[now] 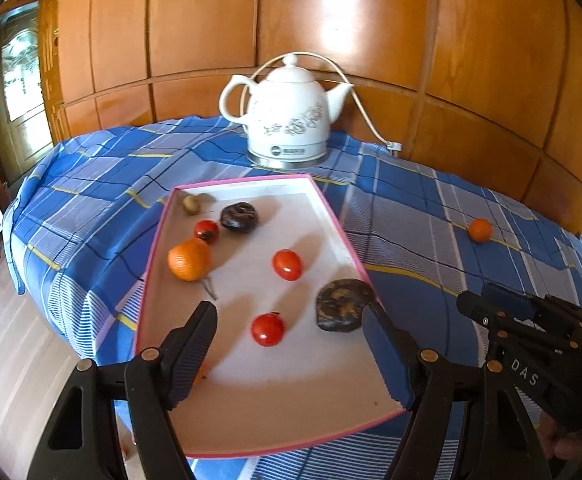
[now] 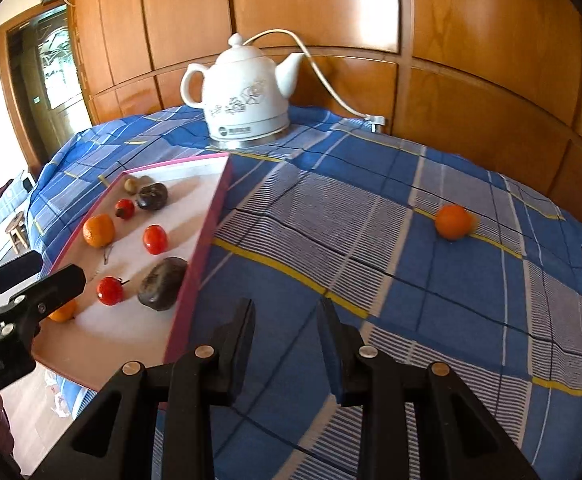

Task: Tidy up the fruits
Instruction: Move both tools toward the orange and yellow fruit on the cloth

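A white, pink-rimmed tray [image 1: 291, 392] [image 2: 199, 264] lies on the blue checked tablecloth. It holds three red fruits [image 1: 267, 329], an orange [image 1: 189, 259], two dark brown fruits [image 1: 341, 310] and a small tan one [image 1: 191, 204]. Another orange [image 2: 63, 312] shows partly behind a left finger. My left gripper [image 1: 289, 308] [image 2: 53, 270] hovers open over the tray's near half, nothing between its fingers. A loose orange [image 1: 480, 230] [image 2: 453, 222] rests on the cloth far right. My right gripper [image 2: 285, 312] [image 1: 477, 300] stands over bare cloth right of the tray, jaws narrowly apart and empty.
A white ceramic kettle [image 1: 291, 116] [image 2: 247, 100] with its cord [image 2: 331, 80] stands at the table's back against wooden wall panels. The tray's near corner overhangs the table's front-left edge. A door [image 1: 19, 92] and floor lie to the left.
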Motion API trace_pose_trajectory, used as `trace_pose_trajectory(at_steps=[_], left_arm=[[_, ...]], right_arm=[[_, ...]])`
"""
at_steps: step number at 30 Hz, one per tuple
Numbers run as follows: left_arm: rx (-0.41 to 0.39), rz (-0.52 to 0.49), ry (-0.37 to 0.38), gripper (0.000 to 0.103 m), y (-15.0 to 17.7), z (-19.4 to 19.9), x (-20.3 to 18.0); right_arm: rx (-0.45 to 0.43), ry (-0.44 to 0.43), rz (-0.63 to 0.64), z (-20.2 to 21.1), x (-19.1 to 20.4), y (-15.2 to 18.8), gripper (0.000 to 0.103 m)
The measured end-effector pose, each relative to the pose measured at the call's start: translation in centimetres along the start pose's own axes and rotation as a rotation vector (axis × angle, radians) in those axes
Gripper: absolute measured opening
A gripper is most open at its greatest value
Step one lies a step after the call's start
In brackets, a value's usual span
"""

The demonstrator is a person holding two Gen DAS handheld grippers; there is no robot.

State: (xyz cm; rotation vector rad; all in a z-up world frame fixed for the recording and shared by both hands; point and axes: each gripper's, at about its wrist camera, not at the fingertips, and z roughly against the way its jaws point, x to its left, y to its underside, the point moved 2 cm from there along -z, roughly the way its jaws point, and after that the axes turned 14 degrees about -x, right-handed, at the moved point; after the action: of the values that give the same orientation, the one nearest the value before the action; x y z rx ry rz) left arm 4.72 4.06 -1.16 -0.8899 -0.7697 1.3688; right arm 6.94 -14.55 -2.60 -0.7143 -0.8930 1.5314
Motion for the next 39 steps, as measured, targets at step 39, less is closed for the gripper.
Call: trace_pose_trajectory(at_steps=[39], left_arm=[[0.045, -0.187, 0.150, 0.076, -0.4, -1.5, -8.0]], right_arm=[[0.075, 0.096, -0.021, 1.6, -12.6, -4.2, 0.032]])
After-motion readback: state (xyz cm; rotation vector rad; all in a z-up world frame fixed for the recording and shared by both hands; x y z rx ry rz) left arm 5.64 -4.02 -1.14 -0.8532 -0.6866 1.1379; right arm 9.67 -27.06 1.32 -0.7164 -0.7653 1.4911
